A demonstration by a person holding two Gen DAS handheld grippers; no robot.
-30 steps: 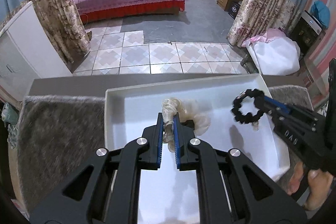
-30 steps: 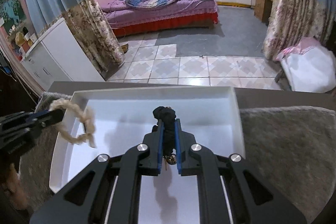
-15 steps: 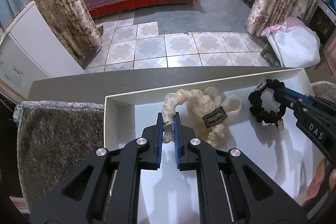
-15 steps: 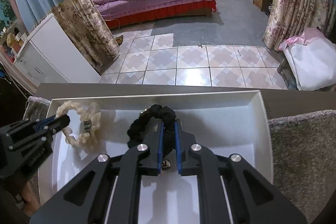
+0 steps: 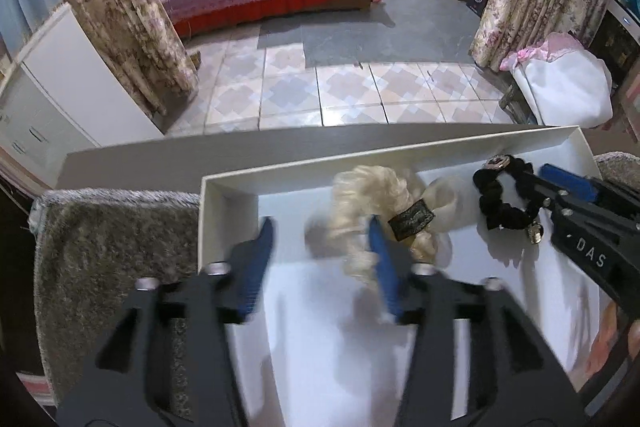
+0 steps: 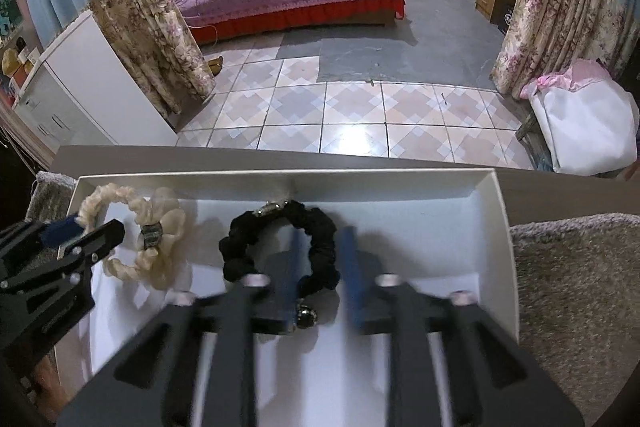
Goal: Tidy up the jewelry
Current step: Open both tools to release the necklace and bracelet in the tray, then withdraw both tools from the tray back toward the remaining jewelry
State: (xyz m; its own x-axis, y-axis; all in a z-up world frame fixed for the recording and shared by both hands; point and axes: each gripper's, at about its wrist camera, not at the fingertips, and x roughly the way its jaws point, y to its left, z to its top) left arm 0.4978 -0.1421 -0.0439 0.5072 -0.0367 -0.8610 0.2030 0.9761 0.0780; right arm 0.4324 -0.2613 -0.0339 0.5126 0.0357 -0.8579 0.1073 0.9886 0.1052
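Note:
A cream scrunchie [image 5: 384, 211] with a dark tag lies in the white tray [image 5: 228, 195], near its far wall. My left gripper [image 5: 322, 247] is open; its right finger touches the cream scrunchie. A black scrunchie [image 6: 280, 247] with a metal charm lies in the tray [image 6: 496, 235] to the right of the cream one [image 6: 136, 227]. My right gripper [image 6: 322, 259] is open, its fingers on either side of the black scrunchie's right part. The black scrunchie also shows in the left wrist view [image 5: 504, 199].
The tray sits on a grey fuzzy mat [image 6: 576, 287] on a table whose far edge [image 5: 240, 151] drops to a tiled floor. A bed, curtains and a white cabinet stand beyond.
Both grippers have opened and let go of their scrunchies, which now lie in the tray. Both had lowered the scrunchies toward the tray's far wall.

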